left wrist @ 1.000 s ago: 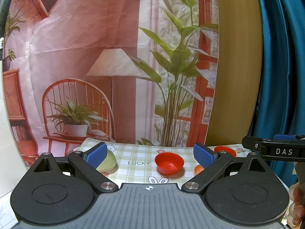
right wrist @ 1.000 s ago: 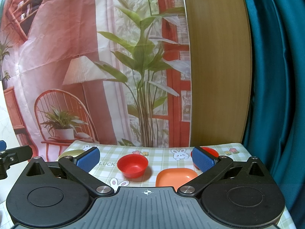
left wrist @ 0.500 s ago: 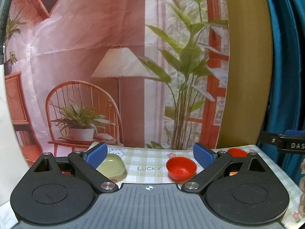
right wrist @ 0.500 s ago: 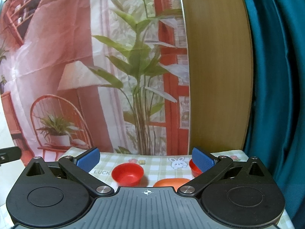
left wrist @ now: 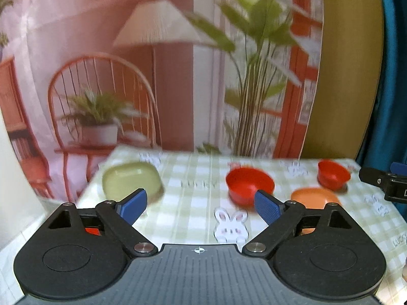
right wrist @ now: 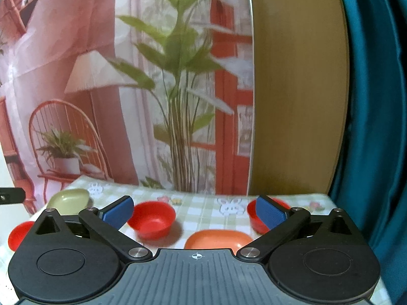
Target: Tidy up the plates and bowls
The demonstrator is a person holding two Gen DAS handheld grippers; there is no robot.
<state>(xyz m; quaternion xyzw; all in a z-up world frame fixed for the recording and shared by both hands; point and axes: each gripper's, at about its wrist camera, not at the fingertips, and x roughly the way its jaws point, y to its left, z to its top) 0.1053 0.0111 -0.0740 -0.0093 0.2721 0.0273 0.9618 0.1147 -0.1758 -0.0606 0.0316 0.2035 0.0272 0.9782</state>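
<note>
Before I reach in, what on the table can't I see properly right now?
- Left wrist view: orange plate near edge hidden behind the gripper arm.
- Right wrist view: far-right red bowl half covered by the blue pad.
- Right wrist view: red bowl at left, mostly behind gripper body.

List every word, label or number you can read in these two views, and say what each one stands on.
"LUCK": on the checked tablecloth, at its right edge; the word is cut off there.
Blurred word, unreadable: on the tablecloth between the green dish and the red bowl.
White mark, cut off: on the right gripper.
</note>
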